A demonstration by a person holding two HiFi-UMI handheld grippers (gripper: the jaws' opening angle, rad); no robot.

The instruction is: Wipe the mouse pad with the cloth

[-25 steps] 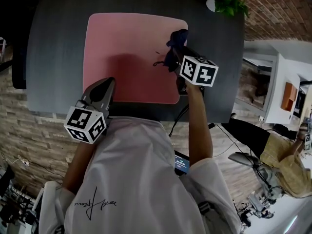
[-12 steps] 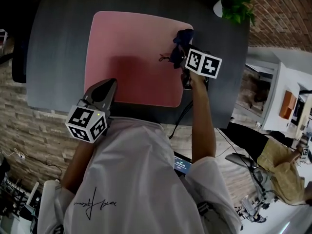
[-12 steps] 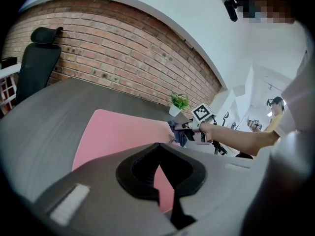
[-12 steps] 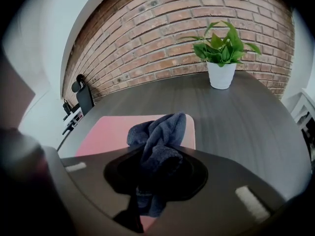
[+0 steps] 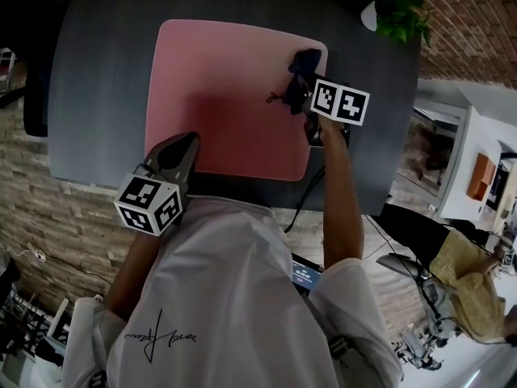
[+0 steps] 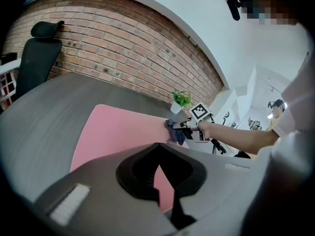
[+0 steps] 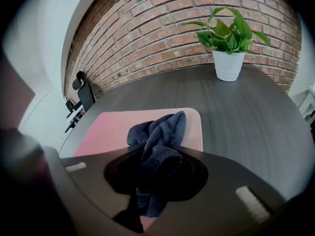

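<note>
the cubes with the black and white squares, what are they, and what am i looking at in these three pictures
No robot here: a person holds a two-jaw gripper in each hand. The cubes are markers fixed to those grippers. The head view comes from a camera on the person's head, looking steeply down; the other two come from cameras riding on each gripper, looking along its jaws. On the dark table lies a pink mouse pad, with a potted plant further back. The right gripper is clamped on a dark blue cloth over the pad's far right corner. The left gripper is shut and empty, at the pad's near edge.
</note>
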